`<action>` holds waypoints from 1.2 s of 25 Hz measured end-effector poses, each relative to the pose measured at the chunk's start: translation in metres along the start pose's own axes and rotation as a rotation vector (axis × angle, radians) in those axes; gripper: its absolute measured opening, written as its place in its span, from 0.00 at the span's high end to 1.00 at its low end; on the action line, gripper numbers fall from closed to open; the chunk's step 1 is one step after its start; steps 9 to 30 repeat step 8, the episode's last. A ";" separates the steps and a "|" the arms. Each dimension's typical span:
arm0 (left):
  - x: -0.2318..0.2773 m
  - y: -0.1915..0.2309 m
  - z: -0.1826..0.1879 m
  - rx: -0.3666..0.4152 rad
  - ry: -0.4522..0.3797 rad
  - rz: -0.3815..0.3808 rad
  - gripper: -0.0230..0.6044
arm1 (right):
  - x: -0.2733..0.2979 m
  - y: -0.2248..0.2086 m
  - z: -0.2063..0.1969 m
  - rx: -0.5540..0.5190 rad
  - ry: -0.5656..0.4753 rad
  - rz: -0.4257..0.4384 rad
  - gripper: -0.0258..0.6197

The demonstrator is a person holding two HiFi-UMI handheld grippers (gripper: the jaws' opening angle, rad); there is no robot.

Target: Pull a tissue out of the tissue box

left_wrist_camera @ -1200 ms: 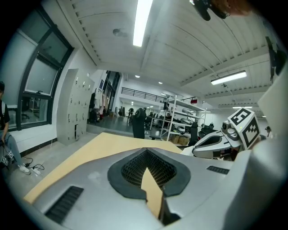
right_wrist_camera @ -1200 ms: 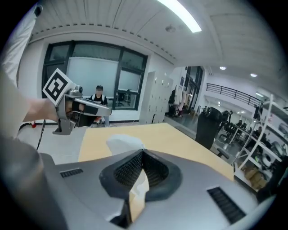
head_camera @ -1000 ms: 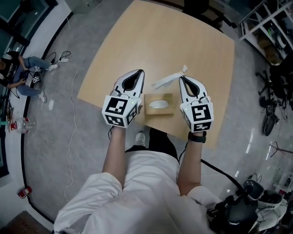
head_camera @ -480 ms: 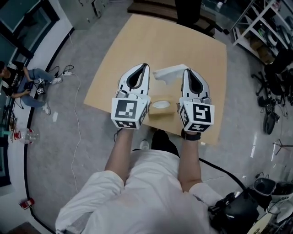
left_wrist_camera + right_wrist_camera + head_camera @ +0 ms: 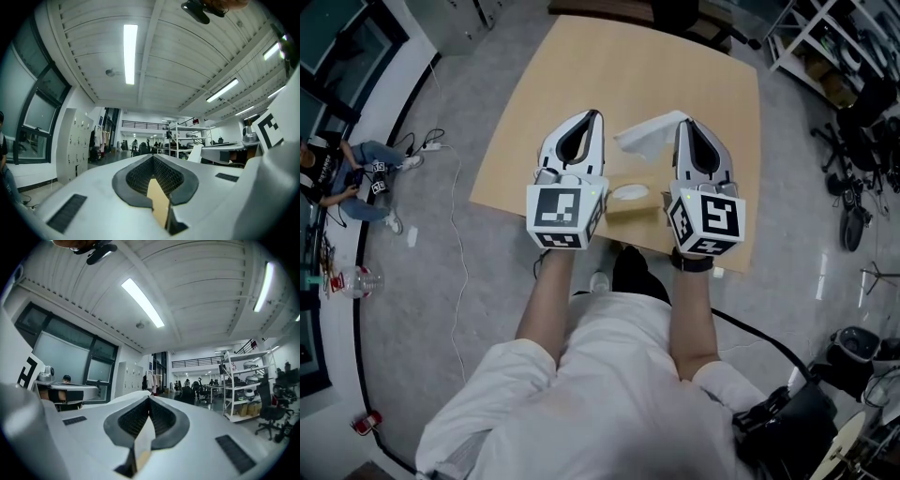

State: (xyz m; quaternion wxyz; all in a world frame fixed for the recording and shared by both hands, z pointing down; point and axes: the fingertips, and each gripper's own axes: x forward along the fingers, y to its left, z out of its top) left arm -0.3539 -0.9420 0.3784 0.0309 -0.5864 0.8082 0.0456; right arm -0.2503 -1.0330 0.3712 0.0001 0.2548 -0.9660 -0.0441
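Note:
In the head view a tan tissue box (image 5: 623, 204) rests near the wooden table's (image 5: 609, 66) front edge, half hidden between my two grippers, with white tissue showing in its slot. My right gripper (image 5: 682, 122) is shut on a white tissue (image 5: 649, 137), which hangs loose to the left of its tips, above the table. My left gripper (image 5: 593, 115) is raised beside it, shut, with nothing in it. In the left gripper view the left gripper (image 5: 153, 157) meets at the tips. In the right gripper view the right gripper (image 5: 150, 399) is also closed, with a pale sliver below its tips.
The table's front edge lies just under my hands. On the grey floor to the left sit a person (image 5: 333, 169), a cable (image 5: 450, 234) and a bottle (image 5: 352, 279). Shelves (image 5: 825, 37) and dark equipment (image 5: 862, 141) stand at the right.
Both grippers have risen toward the camera and levelled out. The tissue in the right gripper came up with it, from a stretched twist near the box to a loose sheet.

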 end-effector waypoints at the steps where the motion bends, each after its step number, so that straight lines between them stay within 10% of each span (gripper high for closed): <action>1: 0.001 0.000 0.001 0.000 -0.002 -0.004 0.97 | 0.001 0.000 0.001 -0.001 -0.001 -0.003 0.95; 30: 0.003 -0.002 -0.007 -0.006 0.016 -0.041 0.97 | 0.000 -0.008 -0.003 0.006 0.012 -0.030 0.96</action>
